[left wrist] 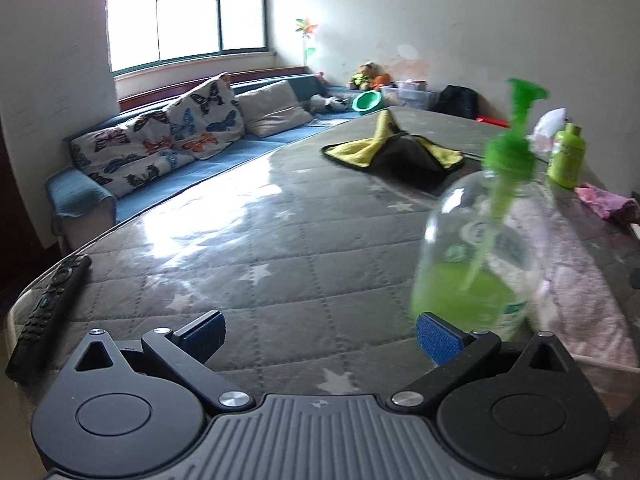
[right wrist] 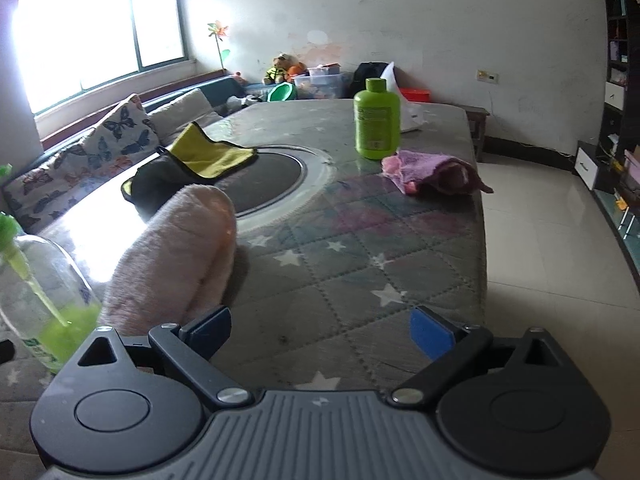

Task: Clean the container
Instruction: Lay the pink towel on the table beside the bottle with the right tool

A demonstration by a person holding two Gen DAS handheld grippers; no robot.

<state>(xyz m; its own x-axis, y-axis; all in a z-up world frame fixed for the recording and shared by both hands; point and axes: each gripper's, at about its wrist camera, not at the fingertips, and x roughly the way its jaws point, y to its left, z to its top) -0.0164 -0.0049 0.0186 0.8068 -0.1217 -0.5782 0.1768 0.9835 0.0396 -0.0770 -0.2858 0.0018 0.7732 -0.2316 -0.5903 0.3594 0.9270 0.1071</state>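
Observation:
A clear pump bottle (left wrist: 480,256) with green liquid and a green pump stands on the quilted table, just ahead and right of my left gripper (left wrist: 320,338), which is open and empty. The same pump bottle (right wrist: 44,300) shows at the left edge of the right wrist view. My right gripper (right wrist: 320,332) is open with nothing between its fingers. A rolled pink fluffy towel (right wrist: 176,256) lies just left of it, and in the left wrist view this pink towel (left wrist: 576,276) sits behind the bottle. A green capped bottle (right wrist: 376,120) stands upright farther back.
A yellow and black cloth (right wrist: 188,164) lies by a round dark inset (right wrist: 272,184) in the table. A purple cloth (right wrist: 432,172) sits near the right table edge (right wrist: 482,240). A black remote (left wrist: 44,316) lies at the left. A sofa (left wrist: 160,148) runs beyond the table.

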